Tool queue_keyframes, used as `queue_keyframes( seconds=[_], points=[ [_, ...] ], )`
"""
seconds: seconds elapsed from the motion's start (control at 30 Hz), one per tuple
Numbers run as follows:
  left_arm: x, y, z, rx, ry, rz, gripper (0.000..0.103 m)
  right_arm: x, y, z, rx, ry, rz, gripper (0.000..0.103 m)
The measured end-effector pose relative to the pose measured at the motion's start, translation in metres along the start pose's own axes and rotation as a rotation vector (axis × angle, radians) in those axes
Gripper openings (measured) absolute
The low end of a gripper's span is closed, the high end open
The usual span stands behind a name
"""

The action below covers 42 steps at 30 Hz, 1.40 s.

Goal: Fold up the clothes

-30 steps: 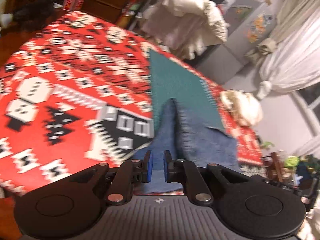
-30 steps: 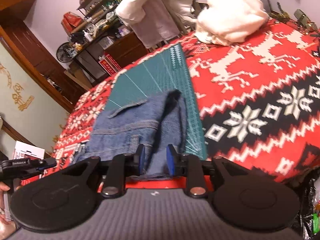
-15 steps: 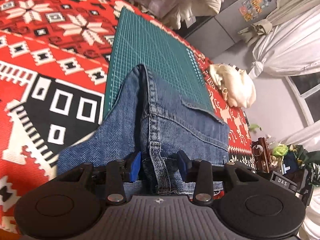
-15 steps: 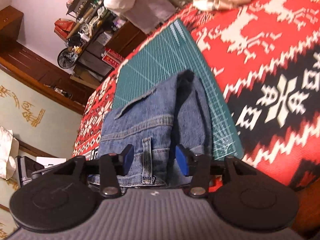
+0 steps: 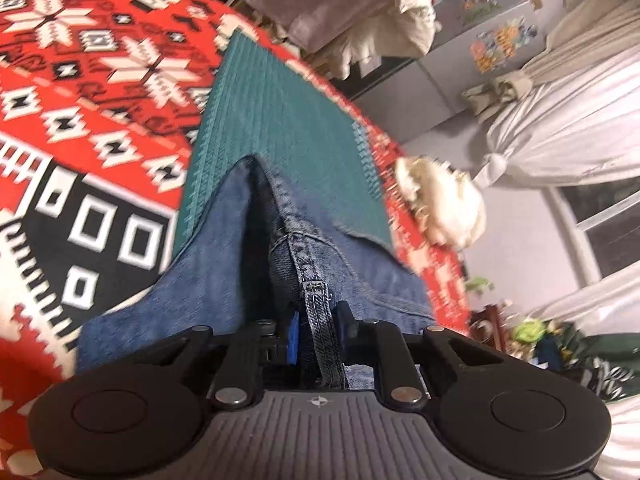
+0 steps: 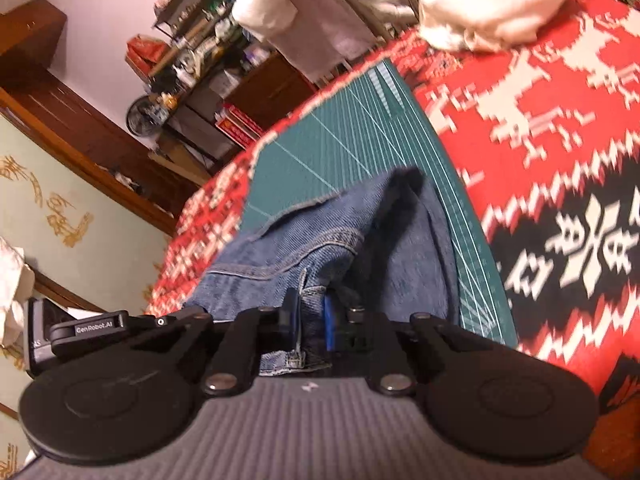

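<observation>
Gripping the waistband at two points, the jeans (image 5: 224,280) are held over the green cutting mat (image 5: 280,120), likely to fold them. A belt loop is pinched by the left gripper (image 5: 316,330); denim is clamped by the right gripper (image 6: 310,320).

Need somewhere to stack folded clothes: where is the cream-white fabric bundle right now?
The cream-white fabric bundle lies at the far edge of the red patterned blanket, beyond the green cutting mat's far right corner.
</observation>
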<state>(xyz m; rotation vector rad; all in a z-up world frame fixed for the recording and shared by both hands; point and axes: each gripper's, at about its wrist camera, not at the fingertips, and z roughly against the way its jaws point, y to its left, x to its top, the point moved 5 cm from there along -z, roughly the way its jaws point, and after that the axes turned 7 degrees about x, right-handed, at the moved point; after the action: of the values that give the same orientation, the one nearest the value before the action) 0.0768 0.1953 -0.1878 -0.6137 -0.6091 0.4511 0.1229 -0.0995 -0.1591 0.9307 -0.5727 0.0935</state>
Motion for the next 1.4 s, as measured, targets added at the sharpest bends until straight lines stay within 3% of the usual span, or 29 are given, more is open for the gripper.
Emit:
queue_keyframes(
  seconds=[0.4, 0.6, 0.8, 0.97, 1.03, 1.07, 1.17, 1.23, 1.4],
  points=[
    [-0.015, 0.030, -0.014, 0.054, 0.046, 0.041, 0.018, -0.015, -0.022, -0.014, -0.021, 0.056, -0.029, 0.018],
    [-0.015, 0.024, -0.009, 0.078, 0.044, 0.003, 0.021, -0.016, -0.014, -0.008, -0.036, 0.053, 0.020, 0.021],
    [-0.007, 0.012, 0.016, 0.110, -0.019, -0.088, 0.020, -0.011, 0.002, 0.020, -0.050, 0.007, 0.108, 0.022],
    [0.014, -0.014, 0.022, 0.090, -0.094, -0.160, 0.020, 0.008, 0.021, 0.031, -0.104, -0.067, 0.247, 0.028],
    [0.025, -0.025, 0.011, 0.083, -0.105, -0.183, 0.016, 0.018, 0.024, 0.025, -0.108, -0.082, 0.257, 0.028],
    [0.030, -0.029, 0.003, 0.079, -0.104, -0.188, 0.010, 0.023, 0.025, 0.021, -0.107, -0.088, 0.258, 0.028],
    [0.042, -0.038, -0.026, 0.067, -0.085, -0.199, 0.004, 0.036, 0.024, 0.000, -0.142, -0.102, 0.274, 0.023],
    [0.047, -0.041, -0.043, 0.079, -0.078, -0.223, 0.003, 0.041, 0.019, -0.014, -0.169, -0.103, 0.272, 0.013],
    [0.046, -0.028, -0.070, 0.126, -0.046, -0.235, 0.001, 0.037, -0.005, -0.042, -0.200, -0.041, 0.233, 0.007]
  ],
)
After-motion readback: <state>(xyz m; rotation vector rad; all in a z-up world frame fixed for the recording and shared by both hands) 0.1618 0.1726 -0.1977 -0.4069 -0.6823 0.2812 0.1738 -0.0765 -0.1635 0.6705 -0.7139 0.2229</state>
